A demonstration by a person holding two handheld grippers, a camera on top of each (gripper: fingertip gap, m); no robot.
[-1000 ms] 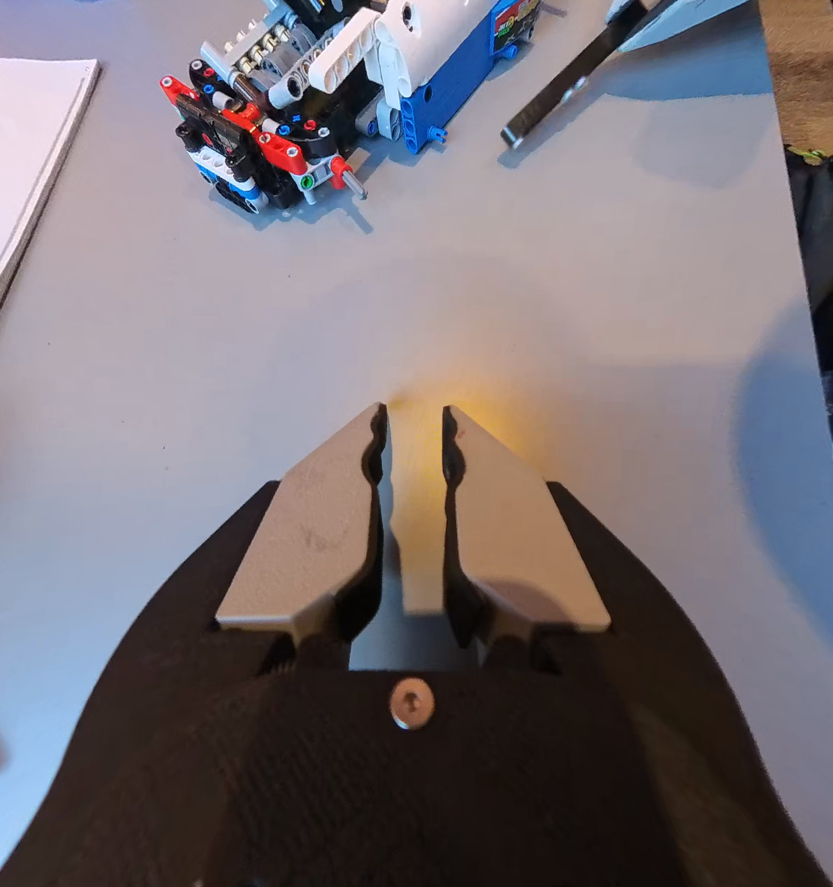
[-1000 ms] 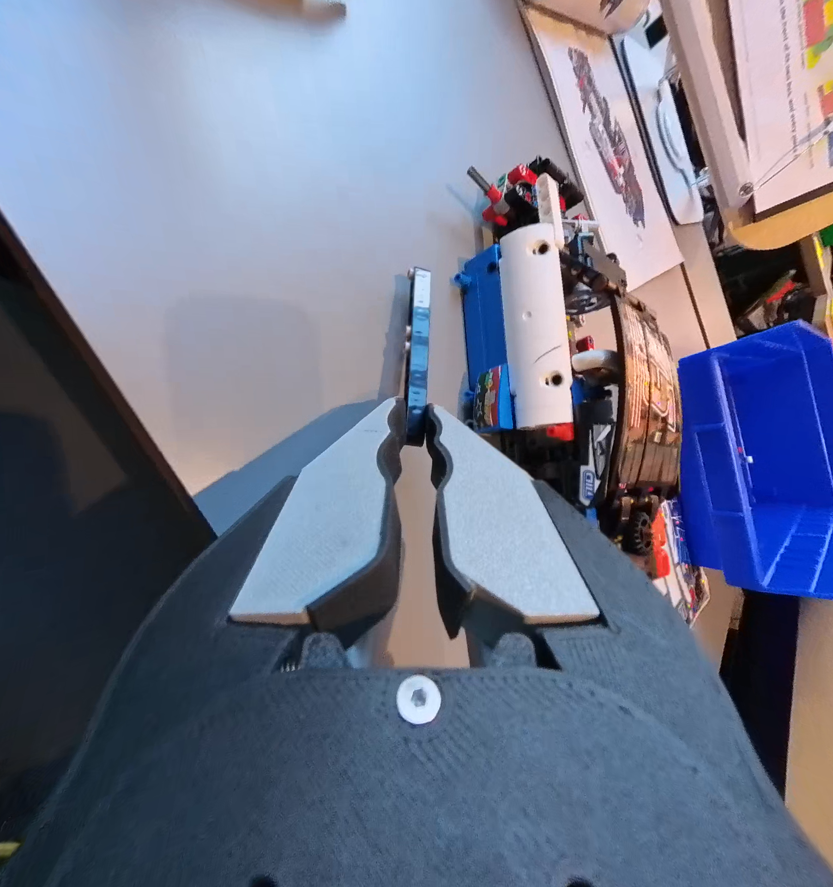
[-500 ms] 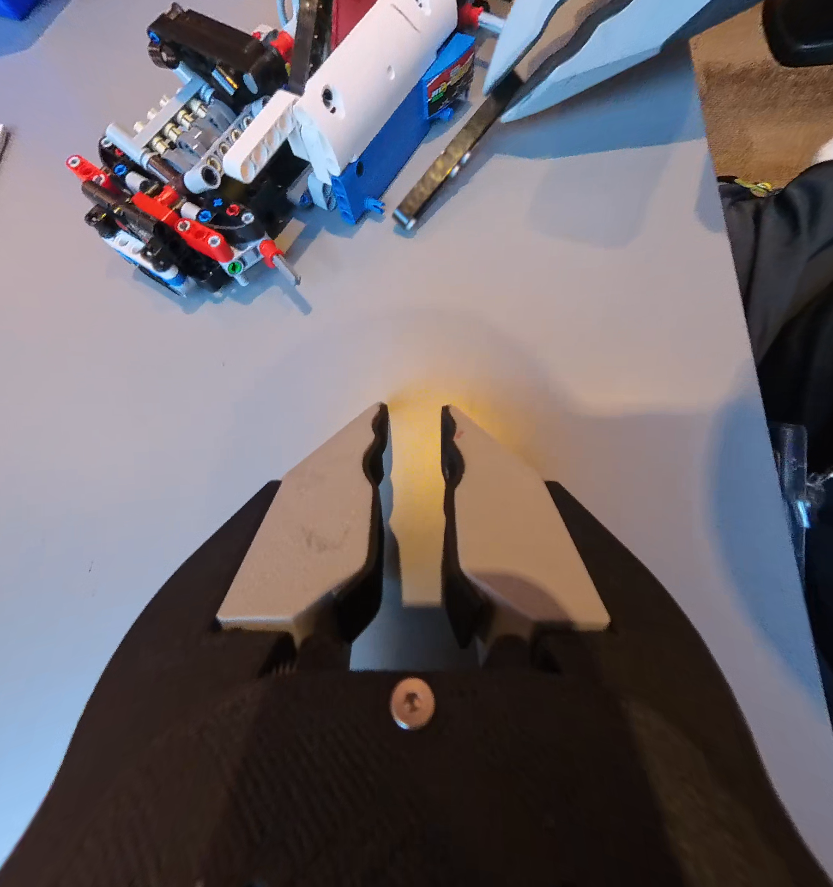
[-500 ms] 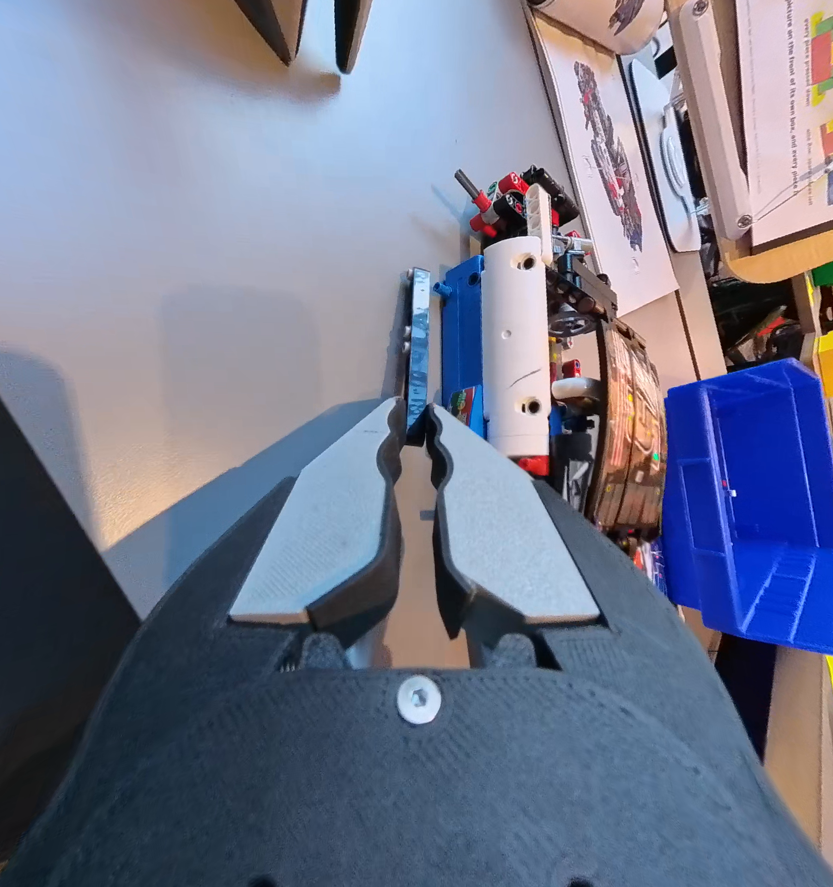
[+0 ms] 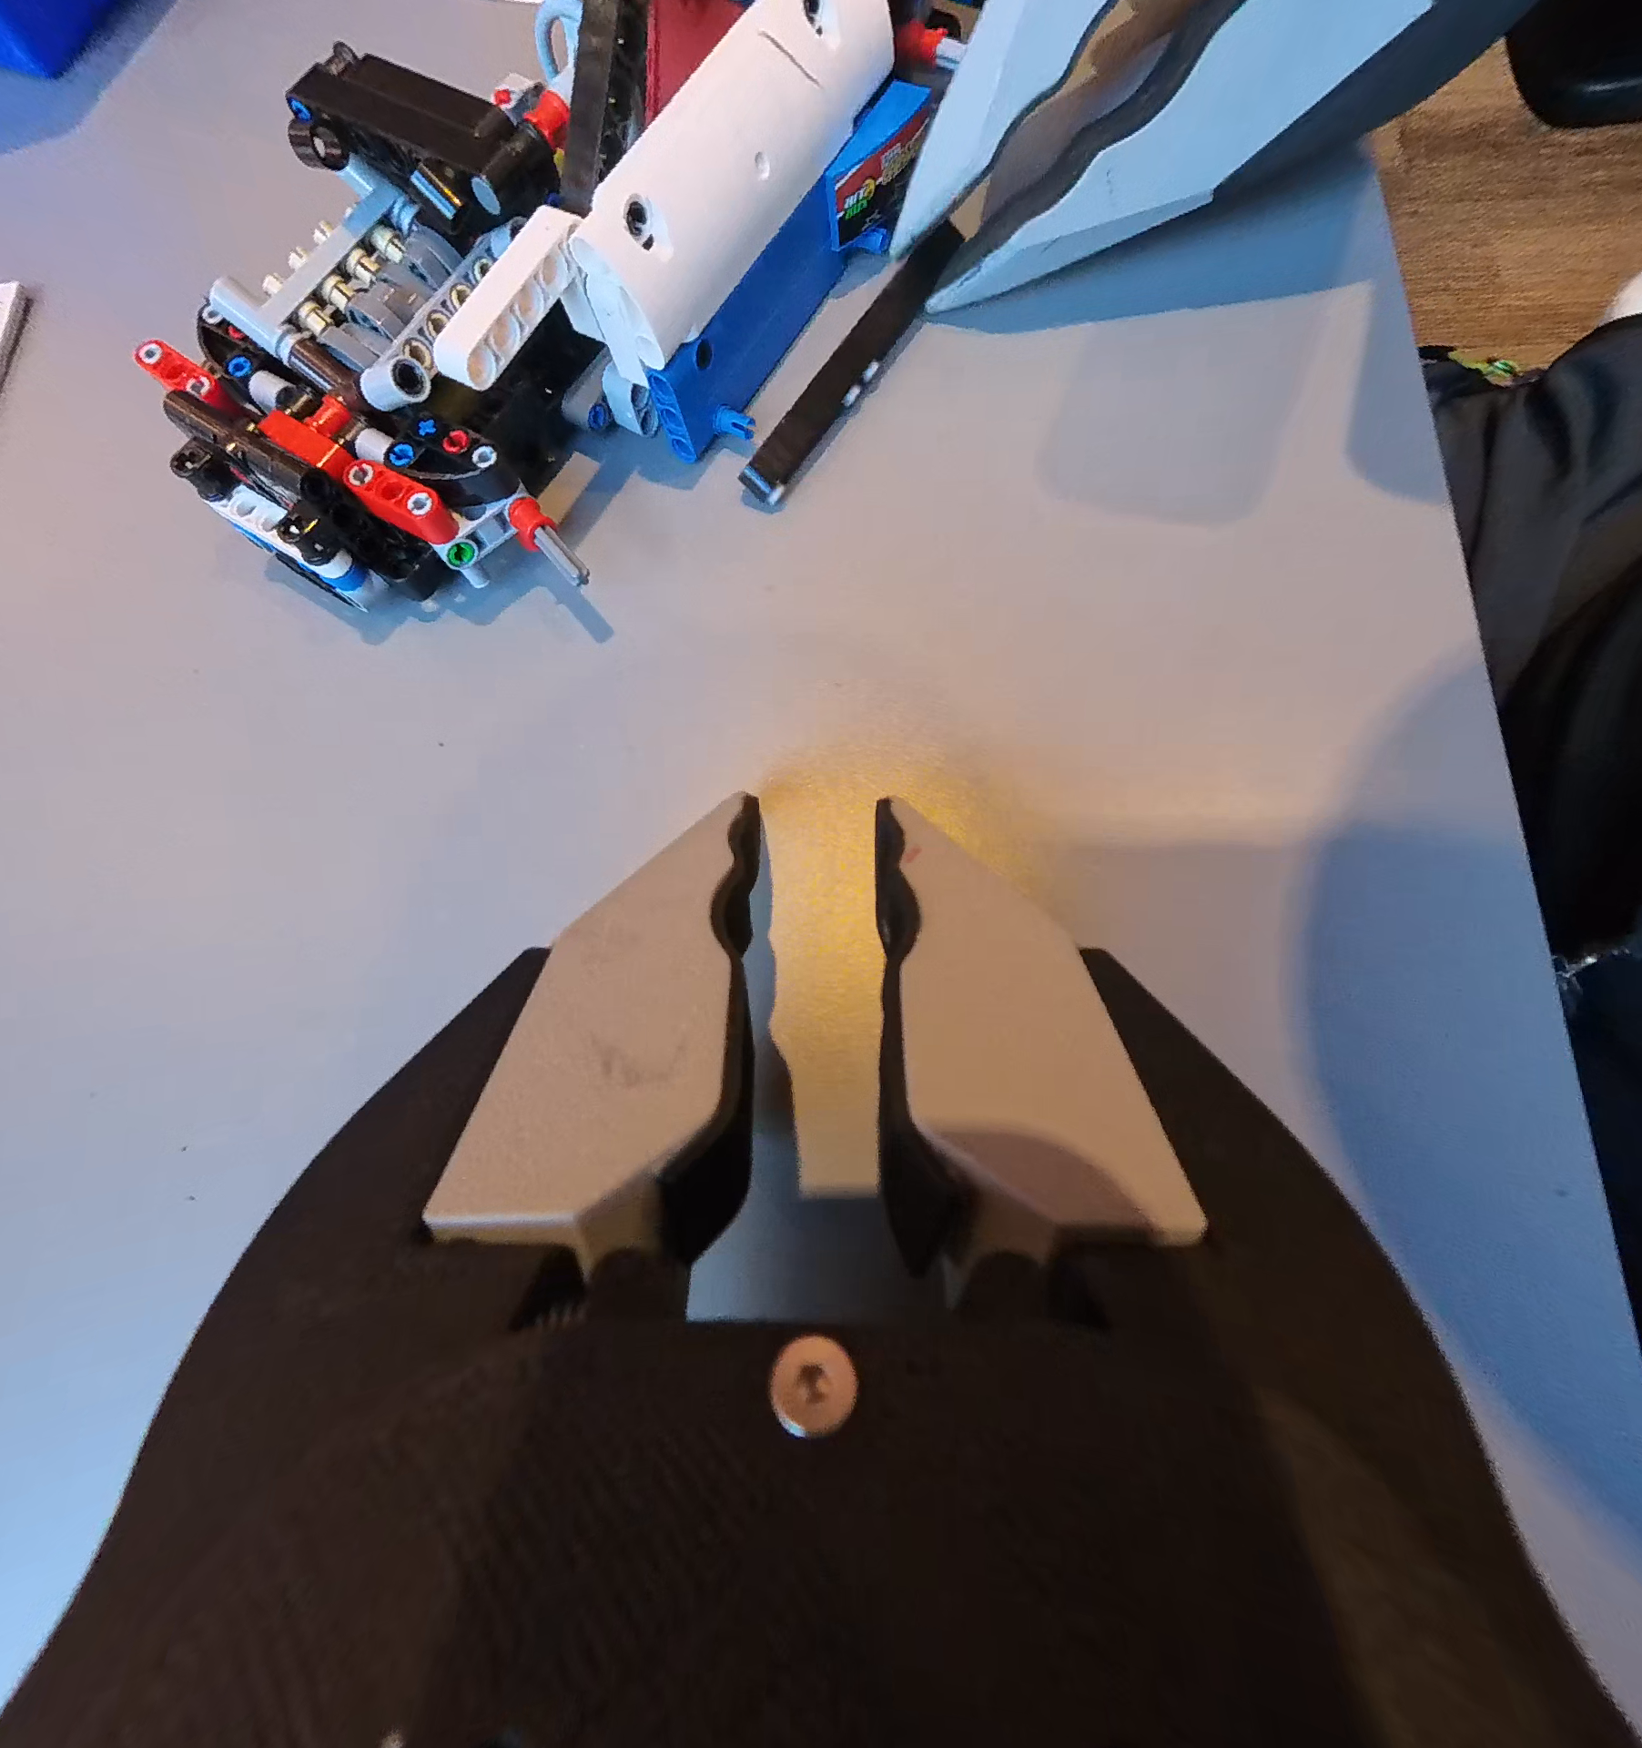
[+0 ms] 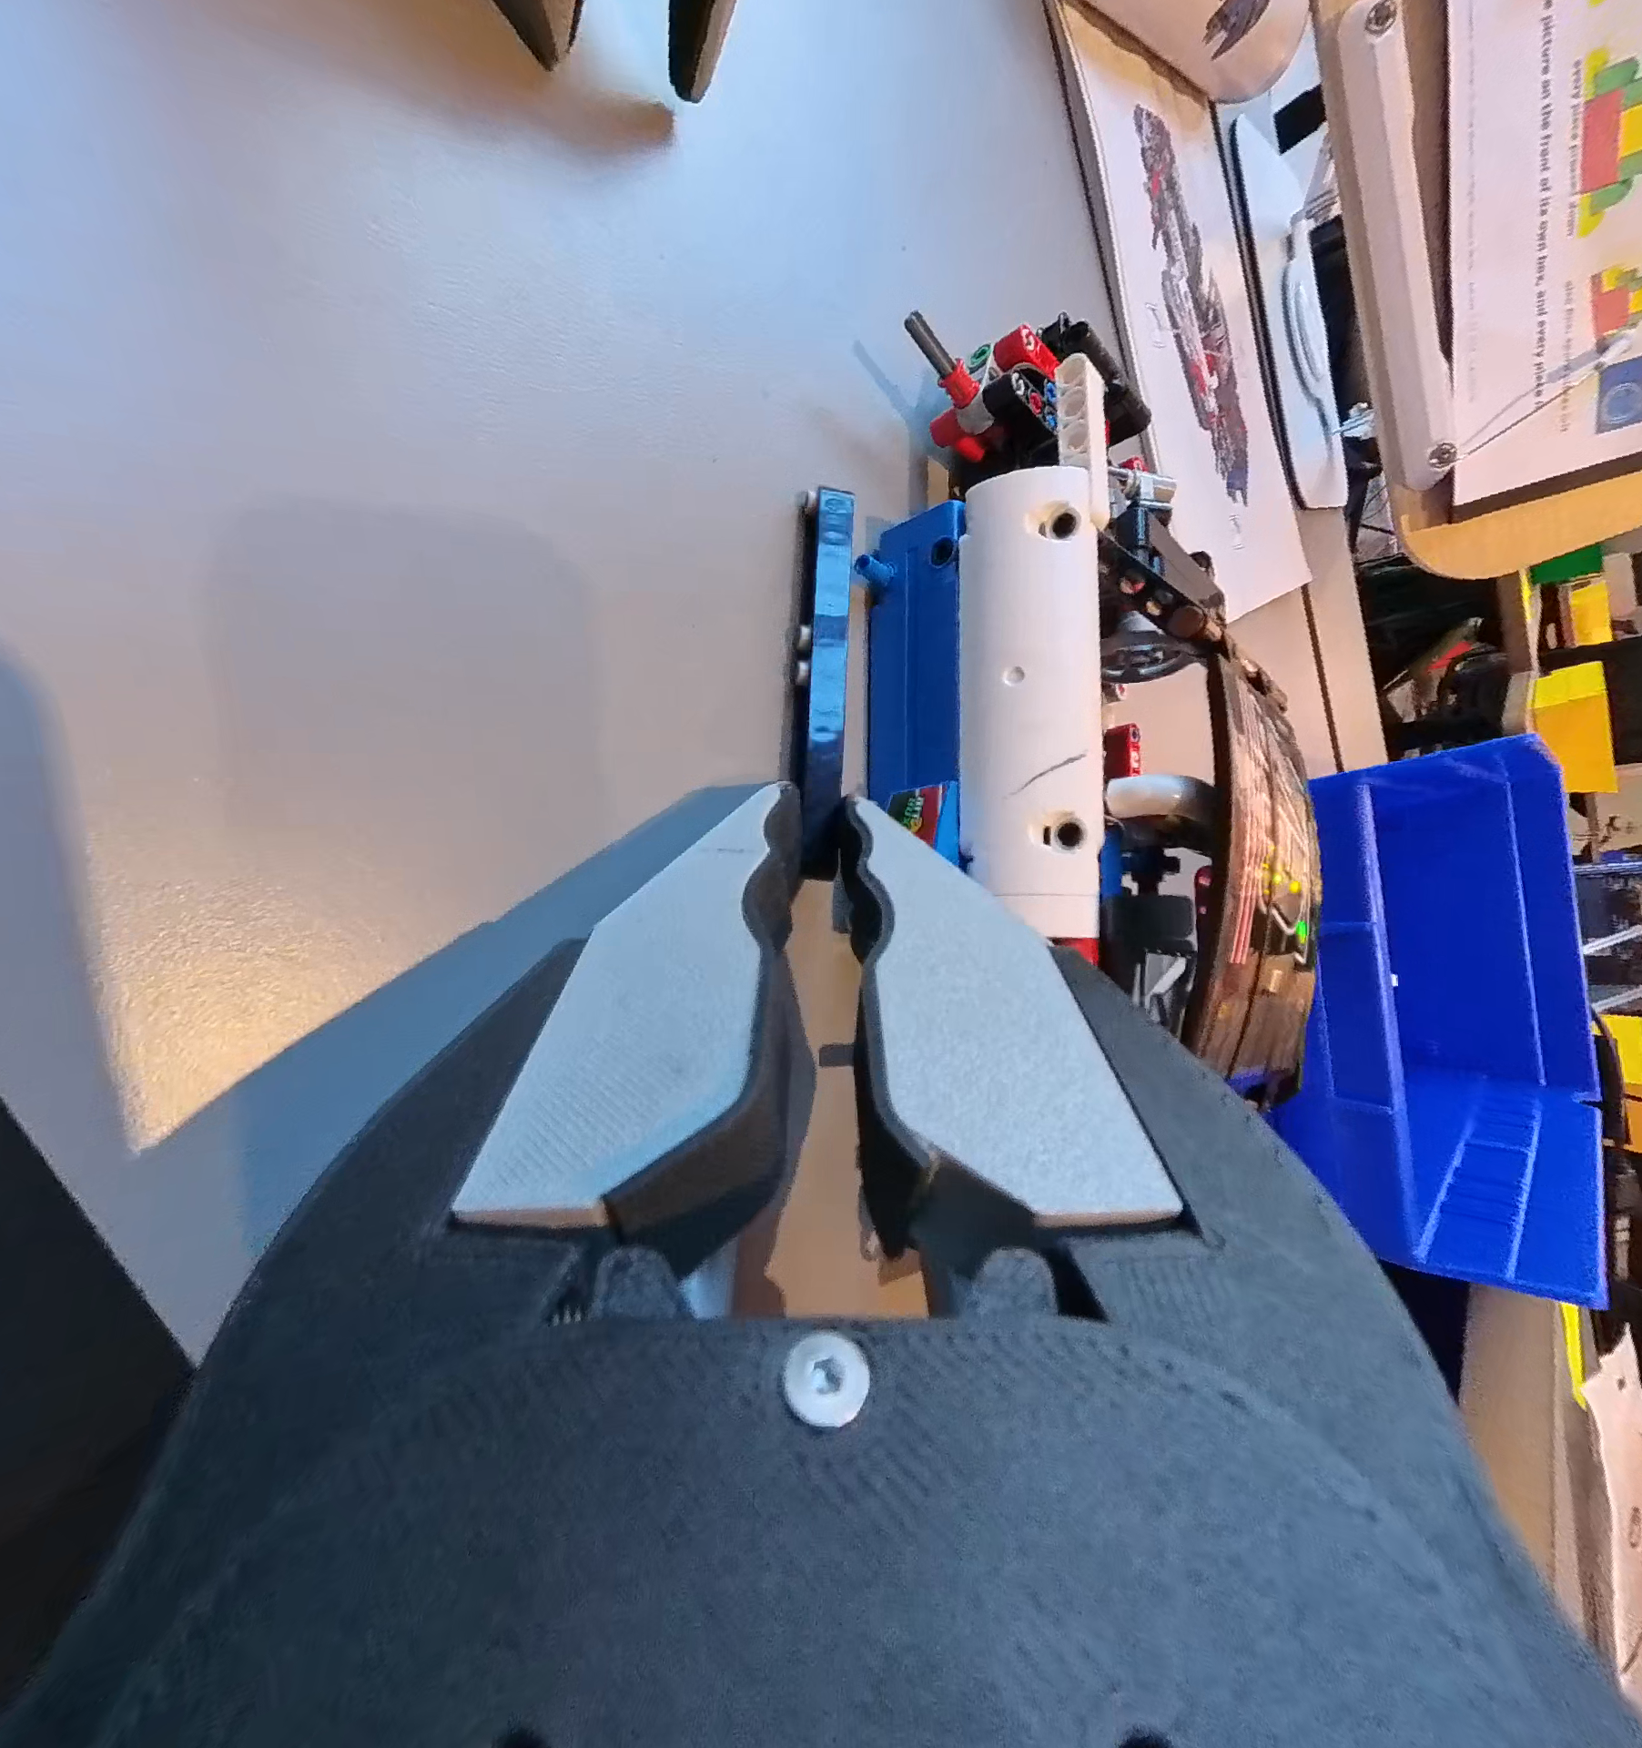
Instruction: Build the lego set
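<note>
Beam (image 6: 825, 662), black and long, sits clenched in the right claw (image 6: 819, 832) beside the model (image 5: 552, 284), while the left claw (image 5: 817, 813) hangs released over the bench (image 5: 231, 851).

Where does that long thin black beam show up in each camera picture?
Left wrist view: the black beam lies upper right of centre, beside the model's blue side, its far end in the right tongs.
Right wrist view: centre, upright, pinched at its near end.
Shared landmark: the white cylinder.
</note>
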